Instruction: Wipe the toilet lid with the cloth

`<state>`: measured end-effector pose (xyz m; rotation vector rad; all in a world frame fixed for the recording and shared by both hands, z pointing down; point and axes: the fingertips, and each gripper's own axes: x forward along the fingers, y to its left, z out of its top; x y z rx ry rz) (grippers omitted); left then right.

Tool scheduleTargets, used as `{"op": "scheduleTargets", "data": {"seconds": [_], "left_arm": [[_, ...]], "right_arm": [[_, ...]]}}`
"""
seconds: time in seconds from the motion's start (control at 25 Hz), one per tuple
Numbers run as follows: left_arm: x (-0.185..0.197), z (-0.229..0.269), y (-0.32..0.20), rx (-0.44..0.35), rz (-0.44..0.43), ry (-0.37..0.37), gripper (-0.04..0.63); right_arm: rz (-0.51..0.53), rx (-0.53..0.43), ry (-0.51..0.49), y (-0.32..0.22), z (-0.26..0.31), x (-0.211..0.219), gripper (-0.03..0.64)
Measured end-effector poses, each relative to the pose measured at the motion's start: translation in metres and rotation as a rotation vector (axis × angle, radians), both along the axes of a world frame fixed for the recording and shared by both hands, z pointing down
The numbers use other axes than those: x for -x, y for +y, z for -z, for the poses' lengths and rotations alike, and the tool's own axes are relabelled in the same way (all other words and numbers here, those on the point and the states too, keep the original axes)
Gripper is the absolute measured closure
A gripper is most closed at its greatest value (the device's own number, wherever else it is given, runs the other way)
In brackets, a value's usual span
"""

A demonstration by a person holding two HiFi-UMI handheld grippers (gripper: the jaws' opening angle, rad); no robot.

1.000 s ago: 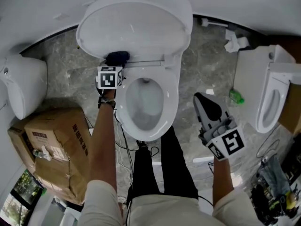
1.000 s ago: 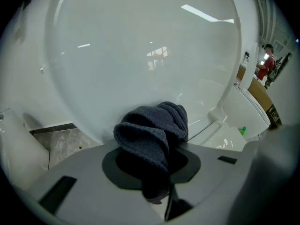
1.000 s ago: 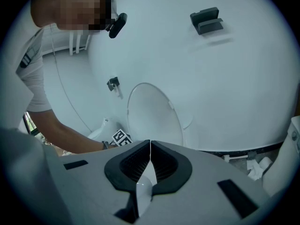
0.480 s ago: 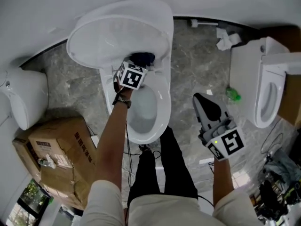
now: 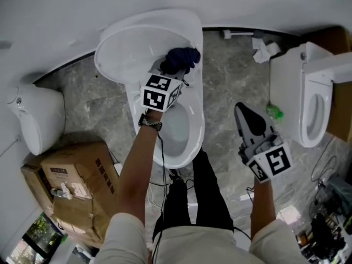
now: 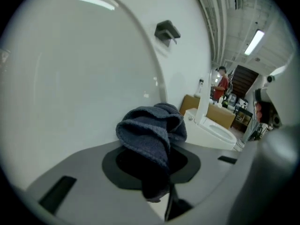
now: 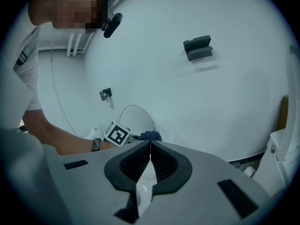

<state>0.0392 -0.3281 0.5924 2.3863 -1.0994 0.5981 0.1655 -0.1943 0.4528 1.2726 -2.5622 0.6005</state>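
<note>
Cloth (image 6: 152,130) is clamped by the left gripper (image 5: 172,71), seemingly against the toilet lid (image 5: 129,56); the right gripper (image 5: 246,113) is closed, empty; a second toilet (image 5: 308,100) is cropped at right.

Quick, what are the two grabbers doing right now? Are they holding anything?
Left gripper: shut on the dark blue cloth, near the raised toilet lid.
Right gripper: shut, nothing between its jaws.

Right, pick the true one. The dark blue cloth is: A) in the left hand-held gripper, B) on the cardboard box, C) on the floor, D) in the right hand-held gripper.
A: the cloth is pinched in the left hand-held gripper, in front of the raised toilet lid.
</note>
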Motion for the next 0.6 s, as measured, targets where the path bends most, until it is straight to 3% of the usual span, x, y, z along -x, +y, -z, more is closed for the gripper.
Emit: {"op": "scheduleTargets", "data": {"seconds": [0.12, 0.6], "left_arm": [[0.006, 0.045, -0.002, -0.077, 0.023, 0.051, 0.5], [0.077, 0.165, 0.029, -0.235, 0.078, 0.081, 0.5]], "right_arm": [[-0.003, -0.024, 0.004, -0.002, 0.016, 0.005, 0.589], [0.035, -0.125, 0.049, -0.019, 0.076, 0.044, 0.588]]}}
